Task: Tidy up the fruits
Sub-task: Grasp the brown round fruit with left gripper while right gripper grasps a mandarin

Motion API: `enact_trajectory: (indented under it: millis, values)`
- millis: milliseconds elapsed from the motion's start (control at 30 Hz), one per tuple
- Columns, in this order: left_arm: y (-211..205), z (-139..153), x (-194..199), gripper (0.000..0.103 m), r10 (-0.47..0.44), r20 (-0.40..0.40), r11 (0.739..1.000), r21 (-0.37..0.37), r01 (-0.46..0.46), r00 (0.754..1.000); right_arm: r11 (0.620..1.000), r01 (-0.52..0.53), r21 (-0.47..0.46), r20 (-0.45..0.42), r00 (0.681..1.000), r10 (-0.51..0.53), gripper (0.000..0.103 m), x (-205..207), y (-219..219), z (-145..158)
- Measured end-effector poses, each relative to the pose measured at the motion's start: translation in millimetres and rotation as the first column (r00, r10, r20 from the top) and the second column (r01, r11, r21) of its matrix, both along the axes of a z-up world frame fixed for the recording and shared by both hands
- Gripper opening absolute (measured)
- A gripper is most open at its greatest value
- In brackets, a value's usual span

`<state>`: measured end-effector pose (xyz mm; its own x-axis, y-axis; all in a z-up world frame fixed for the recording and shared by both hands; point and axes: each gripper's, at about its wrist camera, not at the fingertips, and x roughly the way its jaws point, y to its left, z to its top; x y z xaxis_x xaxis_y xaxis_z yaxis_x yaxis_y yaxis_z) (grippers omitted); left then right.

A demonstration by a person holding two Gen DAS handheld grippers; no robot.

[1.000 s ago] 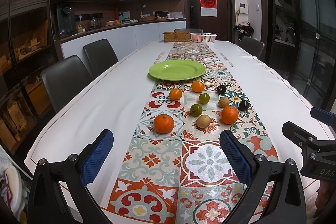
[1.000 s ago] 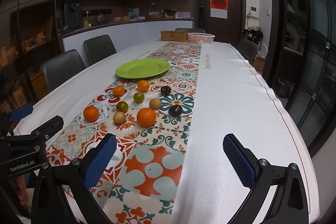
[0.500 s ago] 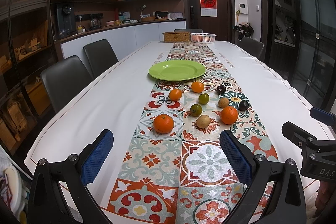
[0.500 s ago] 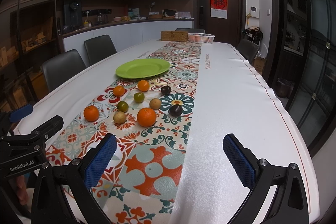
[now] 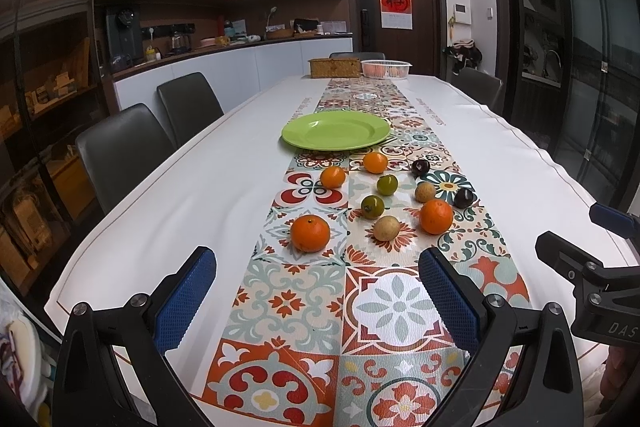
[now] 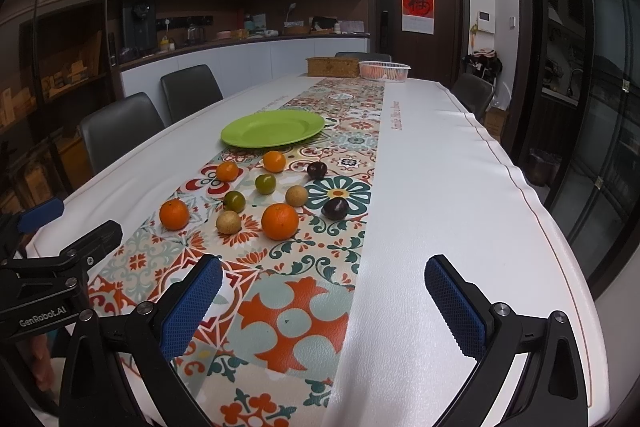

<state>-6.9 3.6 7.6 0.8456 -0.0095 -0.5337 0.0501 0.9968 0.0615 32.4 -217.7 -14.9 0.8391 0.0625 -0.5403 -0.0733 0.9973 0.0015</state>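
Observation:
Several loose fruits lie on the patterned table runner (image 5: 396, 311): oranges (image 5: 310, 233) (image 6: 280, 221), two green fruits (image 5: 372, 206), two tan fruits (image 5: 386, 227) and two dark plums (image 5: 464, 197) (image 6: 335, 207). An empty green plate (image 5: 336, 131) (image 6: 273, 128) stands just beyond them. My left gripper (image 5: 316, 303) is open and empty, held near the table's front edge, short of the fruits. My right gripper (image 6: 320, 307) is open and empty, to the right of the left one, also short of the fruits.
A wicker box (image 5: 334, 67) and a white basket (image 5: 386, 69) stand at the table's far end. Dark chairs (image 5: 120, 151) line the left side, one (image 6: 472, 95) at the far right. White tablecloth (image 6: 448, 187) flanks the runner.

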Motion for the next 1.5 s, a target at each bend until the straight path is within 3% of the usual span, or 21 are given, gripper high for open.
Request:
enact_trajectory:
  millis: [367,633,867,1000,1267,1500]
  values:
    - [-4.0,-6.9,10.5,0.103,-0.012,0.011,0.999,0.039,0.012,1.0,0.999,-0.025,-0.036,-0.013,1.0,0.024,0.102,12.4,5.9,-10.9]
    - [-11.7,-12.3,28.3,0.08,-0.085,0.004,0.994,0.069,0.084,0.996,0.995,-0.062,-0.074,-0.028,0.998,0.06,0.101,32.4,9.6,-16.7]
    - [-21.2,-20.1,49.8,0.069,-0.167,-0.047,0.982,0.088,0.17,0.985,0.983,-0.147,-0.114,-0.067,0.988,0.14,0.088,54.6,19.1,-21.8]
    - [-29.9,-27.3,62.6,0.06,-0.228,-0.085,0.967,0.099,0.236,0.97,0.974,-0.185,-0.133,-0.093,0.98,0.174,0.085,67.2,20.8,-25.7]
    - [-47.5,-42.0,84.1,0.052,-0.342,-0.151,0.915,0.173,0.365,0.928,0.948,-0.279,-0.151,-0.178,0.951,0.251,0.074,93.5,26.4,-39.7]
    - [-47.6,-54.7,102.1,0.046,-0.391,-0.228,0.896,0.125,0.425,0.892,0.917,-0.372,-0.145,-0.24,0.912,0.333,0.065,110.9,36.7,-51.7]
